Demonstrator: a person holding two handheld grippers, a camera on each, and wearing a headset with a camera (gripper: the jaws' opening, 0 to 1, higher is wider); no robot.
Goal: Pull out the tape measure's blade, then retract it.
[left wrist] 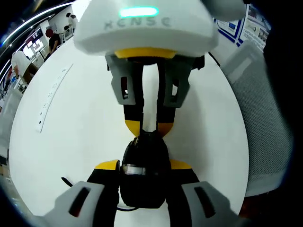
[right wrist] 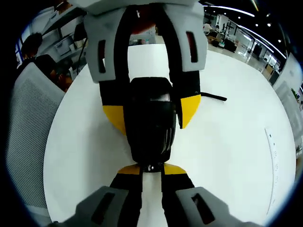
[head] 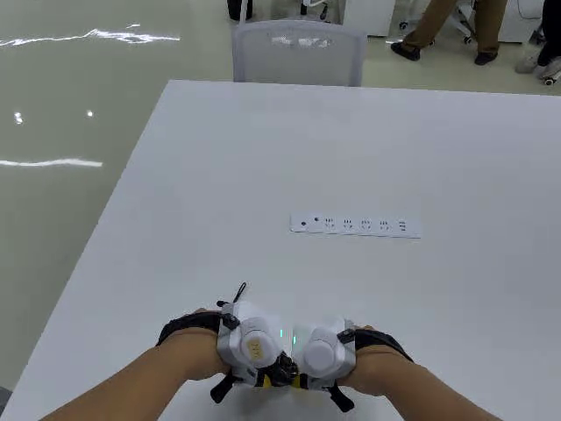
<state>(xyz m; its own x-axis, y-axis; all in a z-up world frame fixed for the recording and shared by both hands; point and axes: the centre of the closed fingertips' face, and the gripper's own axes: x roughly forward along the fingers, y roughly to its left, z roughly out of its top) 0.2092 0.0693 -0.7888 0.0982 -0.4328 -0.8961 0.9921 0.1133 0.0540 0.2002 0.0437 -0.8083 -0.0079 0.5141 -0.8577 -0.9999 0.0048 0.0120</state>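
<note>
The tape measure [left wrist: 143,177] is a black case. My left gripper [left wrist: 143,164] is shut on it, its yellow pads against the case's two sides. Facing it, my right gripper [right wrist: 150,169] is shut at the case's front end, where the blade comes out; the blade itself is hidden between its pads. In the right gripper view the case [right wrist: 150,124] fills the middle, with the left gripper's fingers [right wrist: 189,109] around it. In the head view both grippers meet nose to nose at the table's near edge, left gripper [head: 263,367] and right gripper [head: 302,373]. No length of blade shows.
The white table [head: 351,149] stretches ahead. A white power strip [head: 355,224] lies flat at its middle. A grey mesh chair [head: 298,51] stands at the far edge. People's legs [head: 438,26] show beyond. The table's left edge [head: 105,219] is close.
</note>
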